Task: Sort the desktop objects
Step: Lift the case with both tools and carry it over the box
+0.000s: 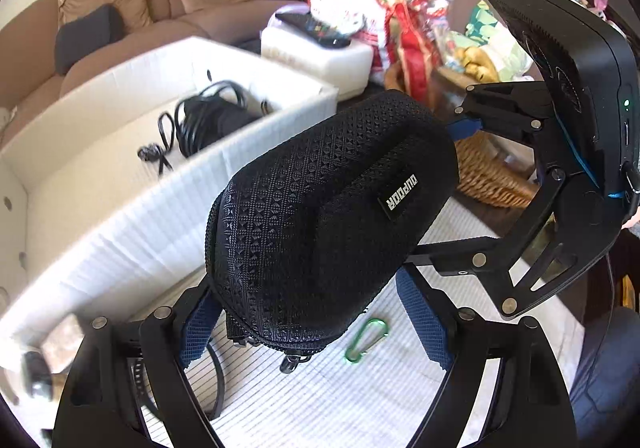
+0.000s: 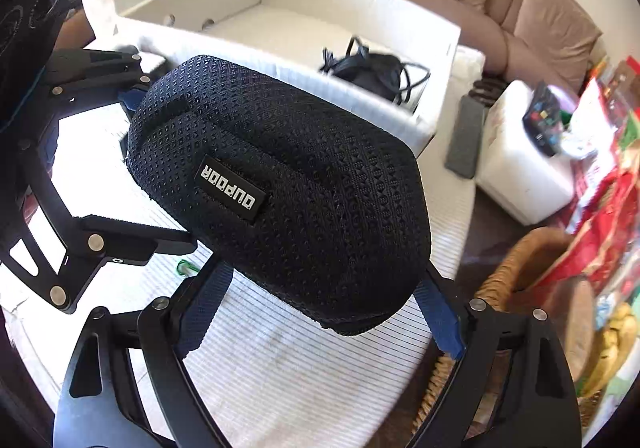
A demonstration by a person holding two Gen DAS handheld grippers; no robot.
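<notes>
A black textured hard case (image 1: 320, 200) (image 2: 288, 184) with a small logo tag hangs above the striped white mat (image 1: 320, 400), held at both ends. My left gripper (image 1: 312, 324) (image 2: 148, 168) is shut on its zipper end, blue pads against its sides. From the other side, my right gripper (image 2: 320, 320) (image 1: 448, 188) clamps the far end. A green carabiner (image 1: 366, 340) (image 2: 186, 268) lies on the mat under the case. Behind stands a large white box (image 1: 240, 152) (image 2: 360, 4) with a bundle of black cables (image 1: 208, 116) (image 2: 376, 72) in it.
A wicker basket (image 1: 492, 176) (image 2: 508, 280) stands at the mat's edge. Beyond it sit a white block (image 1: 320, 60) (image 2: 520, 168) with a remote on top, bright snack bags (image 1: 400, 20), and a grey bar (image 2: 466, 136). A brown sofa (image 1: 120, 8) lies behind.
</notes>
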